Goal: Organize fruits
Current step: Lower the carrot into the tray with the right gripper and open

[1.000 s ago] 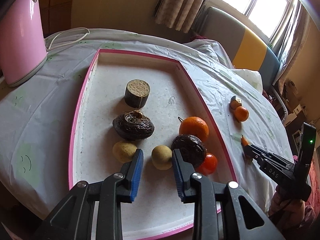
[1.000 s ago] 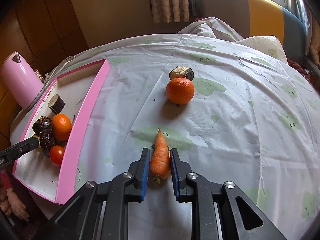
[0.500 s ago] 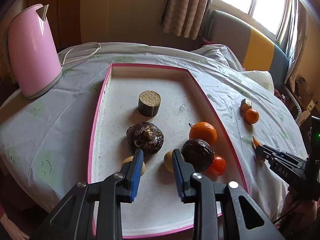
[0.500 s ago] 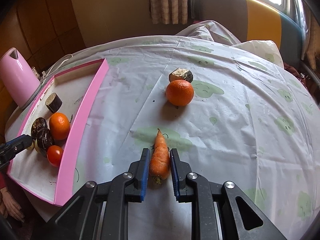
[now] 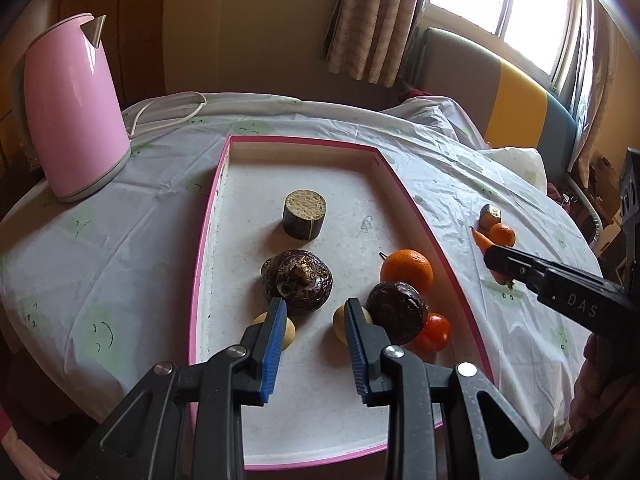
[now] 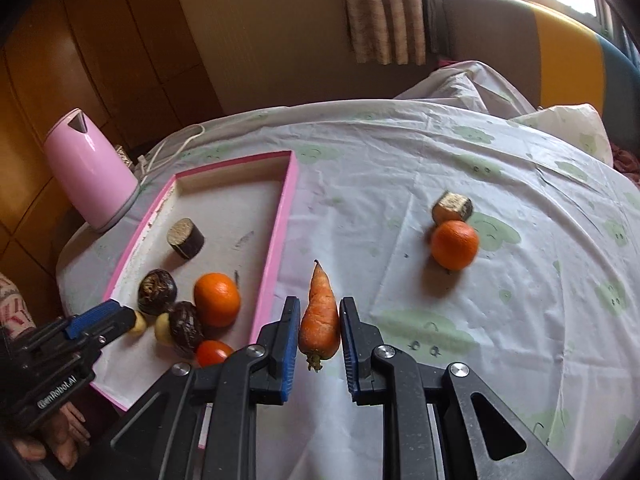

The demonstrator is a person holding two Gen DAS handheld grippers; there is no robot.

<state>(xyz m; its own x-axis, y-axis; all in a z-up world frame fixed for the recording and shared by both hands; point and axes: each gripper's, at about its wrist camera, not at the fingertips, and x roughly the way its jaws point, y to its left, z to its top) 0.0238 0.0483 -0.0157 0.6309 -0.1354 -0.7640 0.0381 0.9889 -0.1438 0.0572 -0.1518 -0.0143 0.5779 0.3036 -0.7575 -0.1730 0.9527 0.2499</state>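
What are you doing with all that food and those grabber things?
A person is sorting food into a pink tray on the table. The right gripper is shut on a carrot, close to the tray's edge. The left gripper holds nothing and hovers over the tray. Already in the tray are an orange, a tomato and some dark and yellowish pieces. Another orange still waits on the tablecloth.
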